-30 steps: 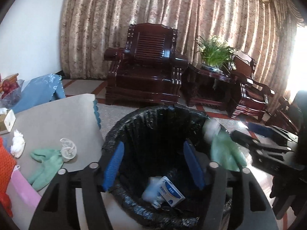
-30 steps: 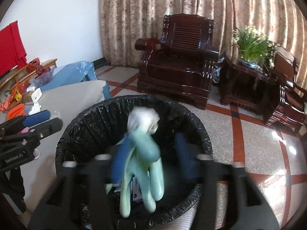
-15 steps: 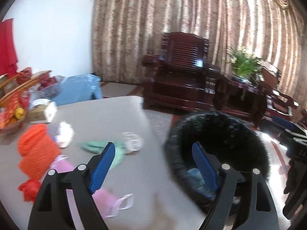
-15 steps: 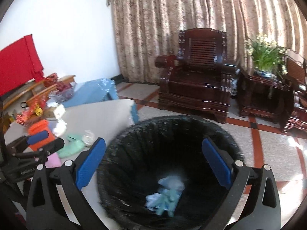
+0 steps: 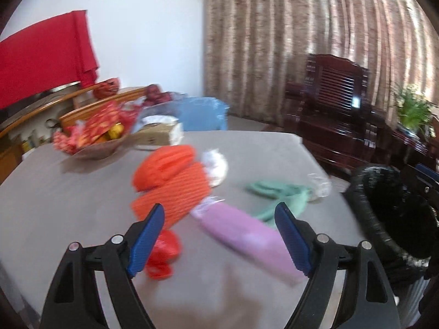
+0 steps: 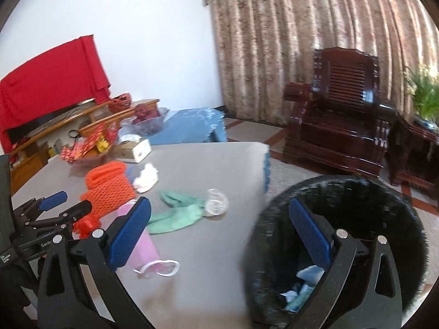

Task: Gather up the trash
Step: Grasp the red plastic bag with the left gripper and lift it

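Observation:
My left gripper (image 5: 218, 235) is open and empty above the grey table (image 5: 82, 192), with a pink mask (image 5: 247, 235), a red scrap (image 5: 163, 255) and an orange mesh bag (image 5: 172, 181) just ahead. A green glove (image 5: 277, 194) lies beyond. My right gripper (image 6: 219, 238) is open and empty between the table edge and the black-lined trash bin (image 6: 343, 219), which holds a glove and packaging (image 6: 301, 288). The right wrist view shows the green glove (image 6: 175, 211), pink mask (image 6: 142, 244), clear plastic piece (image 6: 216, 203), white tissue (image 6: 146, 178) and the left gripper (image 6: 65, 203).
A bowl of red packets (image 5: 90, 137) and a tissue box (image 5: 156, 134) stand at the table's back. A blue chair (image 6: 192, 126) sits behind the table. Dark wooden armchairs (image 6: 343, 109) and a plant (image 5: 411, 109) stand before the curtains. The bin (image 5: 395, 208) is right of the table.
The right gripper dropped the green glove into the bin and opened wide. Both grippers swung left from the bin toward the table; the left one now faces the trash there.

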The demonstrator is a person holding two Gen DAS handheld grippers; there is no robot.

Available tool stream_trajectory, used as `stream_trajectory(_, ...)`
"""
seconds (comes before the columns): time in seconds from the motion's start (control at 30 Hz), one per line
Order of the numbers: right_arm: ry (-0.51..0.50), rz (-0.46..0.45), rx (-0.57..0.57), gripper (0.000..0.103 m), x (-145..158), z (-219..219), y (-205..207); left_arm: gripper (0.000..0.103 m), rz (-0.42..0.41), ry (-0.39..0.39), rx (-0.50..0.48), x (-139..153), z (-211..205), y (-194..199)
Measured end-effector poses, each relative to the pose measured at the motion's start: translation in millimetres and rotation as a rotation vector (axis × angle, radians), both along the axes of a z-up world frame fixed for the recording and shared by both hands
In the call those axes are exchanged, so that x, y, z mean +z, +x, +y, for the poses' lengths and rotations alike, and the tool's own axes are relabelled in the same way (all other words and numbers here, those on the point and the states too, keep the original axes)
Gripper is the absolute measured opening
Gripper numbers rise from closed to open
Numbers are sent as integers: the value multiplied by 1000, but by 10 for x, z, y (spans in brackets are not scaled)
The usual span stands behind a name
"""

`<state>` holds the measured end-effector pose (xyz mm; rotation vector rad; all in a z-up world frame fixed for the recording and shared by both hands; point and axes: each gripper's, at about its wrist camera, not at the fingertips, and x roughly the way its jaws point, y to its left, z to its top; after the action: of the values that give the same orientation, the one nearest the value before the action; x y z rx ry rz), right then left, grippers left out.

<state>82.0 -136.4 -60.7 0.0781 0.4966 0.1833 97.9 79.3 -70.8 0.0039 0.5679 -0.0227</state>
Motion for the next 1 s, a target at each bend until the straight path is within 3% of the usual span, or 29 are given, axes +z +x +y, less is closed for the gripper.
stream_trajectory(0.33, -42, 27, 57, 98, -255, 479, 161, 81, 64, -26, 117, -319, 516, 55)
stream_trajectory(0.73, -103, 58, 81, 98, -401, 643, 238, 79, 151, -77, 136, -621, 657, 317)
stream_trajectory(0.87, -112, 73, 98, 98, -438, 694, 264, 70, 195, -91, 140, -691, 681, 392)
stream_trajectory(1.0, -125, 93, 121, 98, -481, 765, 281, 50, 215, -121, 131, -728, 715, 412)
